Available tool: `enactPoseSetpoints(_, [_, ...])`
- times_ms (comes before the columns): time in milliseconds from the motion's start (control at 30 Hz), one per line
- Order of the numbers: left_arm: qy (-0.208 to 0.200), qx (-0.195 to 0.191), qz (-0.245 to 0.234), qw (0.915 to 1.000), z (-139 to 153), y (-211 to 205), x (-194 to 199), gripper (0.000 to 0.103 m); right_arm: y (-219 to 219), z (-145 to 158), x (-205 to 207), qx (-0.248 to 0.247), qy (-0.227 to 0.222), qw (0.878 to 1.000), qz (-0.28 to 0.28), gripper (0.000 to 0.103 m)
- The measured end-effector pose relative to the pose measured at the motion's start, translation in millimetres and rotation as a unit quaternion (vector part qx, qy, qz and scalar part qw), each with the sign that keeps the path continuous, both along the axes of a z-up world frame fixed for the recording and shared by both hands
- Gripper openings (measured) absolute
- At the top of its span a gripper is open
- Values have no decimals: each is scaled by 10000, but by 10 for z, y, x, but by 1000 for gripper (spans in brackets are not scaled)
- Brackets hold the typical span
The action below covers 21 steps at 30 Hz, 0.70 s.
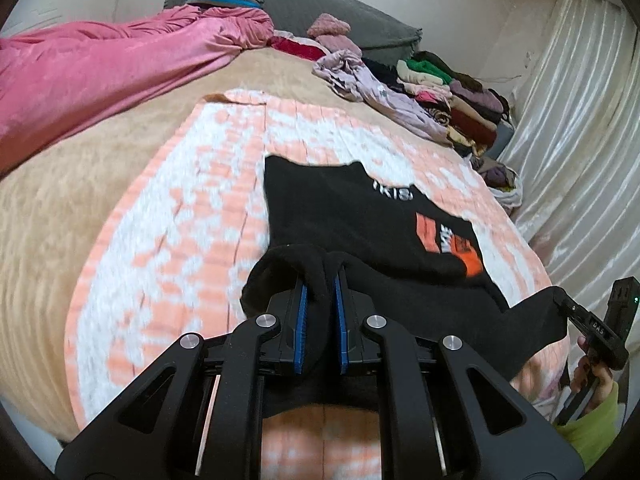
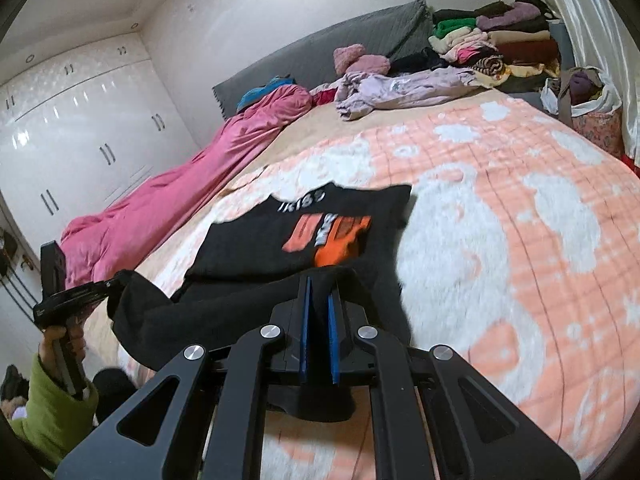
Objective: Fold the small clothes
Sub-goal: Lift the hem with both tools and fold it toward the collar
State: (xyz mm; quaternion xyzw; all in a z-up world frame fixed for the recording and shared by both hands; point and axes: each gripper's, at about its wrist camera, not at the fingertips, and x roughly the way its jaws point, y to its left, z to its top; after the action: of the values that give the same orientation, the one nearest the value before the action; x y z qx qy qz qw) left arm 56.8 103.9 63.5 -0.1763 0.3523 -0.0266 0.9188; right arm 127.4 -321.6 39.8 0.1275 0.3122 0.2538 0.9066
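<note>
A black shirt with orange and white print lies on the peach-and-white blanket. Its near edge is lifted off the bed. My left gripper is shut on one corner of that raised edge, black cloth bunched between the blue pads. My right gripper is shut on the other corner of the black shirt. The right gripper also shows at the far right of the left wrist view, and the left gripper at the far left of the right wrist view. The hem hangs stretched between them.
A pink duvet lies along the bed's left side. A lilac garment and a stack of folded clothes sit near the grey headboard. A bag stands by the curtain. White wardrobes line the wall.
</note>
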Motion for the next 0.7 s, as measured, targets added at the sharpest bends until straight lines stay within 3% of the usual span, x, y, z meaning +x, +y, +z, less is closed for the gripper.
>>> enactPoseSetpoints(333, [89,-428,191,9989,-105,265,494,5,-15,24,513,-26,-143,9994,-321,7])
enactPoseSetpoints(433, [184,-406,211,9988,-188,289,645,5,28,-42,676,-105,-129,9991,-388,7])
enactPoseSetpoints(700, [399,-471,275,9977,-491,344,988,8,91,-377,1164,-294,448,9962,-689,7])
